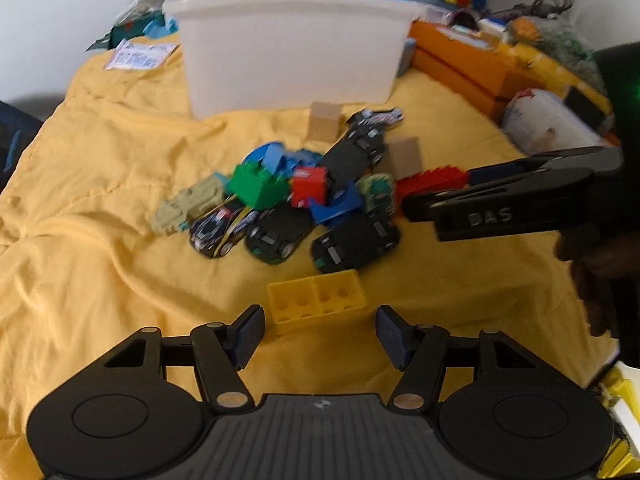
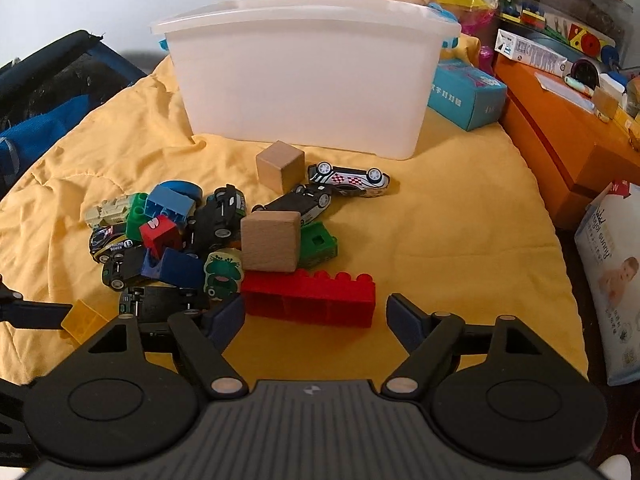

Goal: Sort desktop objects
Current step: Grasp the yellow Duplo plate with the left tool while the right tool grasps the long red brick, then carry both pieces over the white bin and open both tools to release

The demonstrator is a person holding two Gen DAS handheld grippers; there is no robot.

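Observation:
A pile of toy cars, bricks and wooden cubes lies on a yellow cloth (image 1: 100,208) in front of a white plastic bin (image 1: 292,44). My left gripper (image 1: 320,332) is open, just short of a yellow brick (image 1: 316,300). My right gripper (image 2: 316,320) is open, with a long red brick (image 2: 310,298) right in front of its fingers. A wooden cube (image 2: 272,240) rests behind the red brick. The right gripper also shows in the left wrist view (image 1: 412,204) beside the pile's right side. The bin also shows in the right wrist view (image 2: 304,76).
Orange boxes (image 2: 568,132) stand at the right, with a teal box (image 2: 466,96) by the bin. A white wipes pack (image 2: 612,280) sits at the right edge. A dark blue bag (image 2: 44,92) is on the left. Toy clutter lies behind the bin.

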